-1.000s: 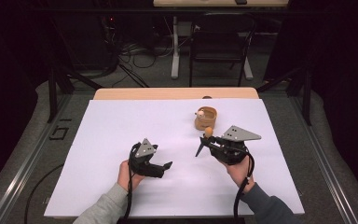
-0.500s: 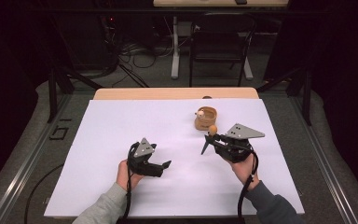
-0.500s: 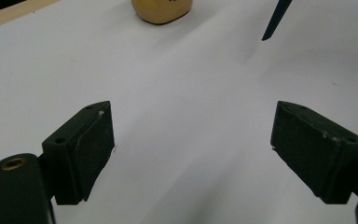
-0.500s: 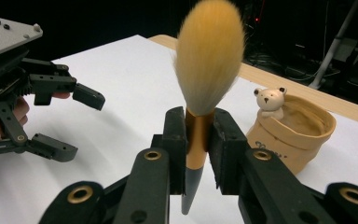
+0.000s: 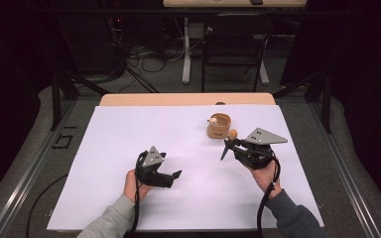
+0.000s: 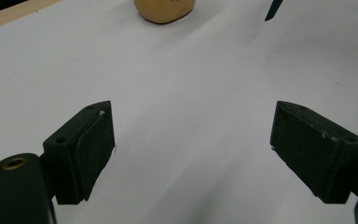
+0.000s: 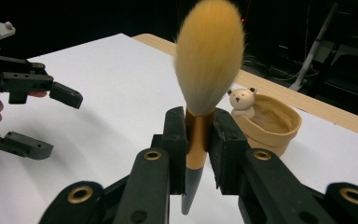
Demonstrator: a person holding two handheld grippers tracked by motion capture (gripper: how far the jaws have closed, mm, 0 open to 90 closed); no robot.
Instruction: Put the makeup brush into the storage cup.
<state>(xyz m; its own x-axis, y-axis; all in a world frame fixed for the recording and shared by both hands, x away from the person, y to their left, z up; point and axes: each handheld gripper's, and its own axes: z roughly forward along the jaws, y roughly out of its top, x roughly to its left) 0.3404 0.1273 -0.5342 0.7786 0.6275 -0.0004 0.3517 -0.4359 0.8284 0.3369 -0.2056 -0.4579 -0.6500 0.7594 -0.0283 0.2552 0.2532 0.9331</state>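
On the near left of the white surface [image 5: 129, 129], the left tool [image 5: 171, 177] is held low in the person's left hand [image 5: 130, 184], its jaws spread wide with nothing between them; in the left gripper view only bare white sheet lies between its two black pads [image 6: 93, 144]. It points to the right, toward the other tool.

To the right, well apart from it, the right tool [image 5: 230, 144] is gripped by the right hand [image 5: 264, 174], its jaws pressed together on a makeup brush [image 7: 204, 98]. The pads pinch the brush at its gold ferrule, with the yellow-orange bristle head standing above the jaws and the dark pointed handle sticking out below.

Just beyond the brush, on the far right, sits a small tan bowl [image 5: 219, 127] with a little bear figure [image 7: 243, 102] on its rim.
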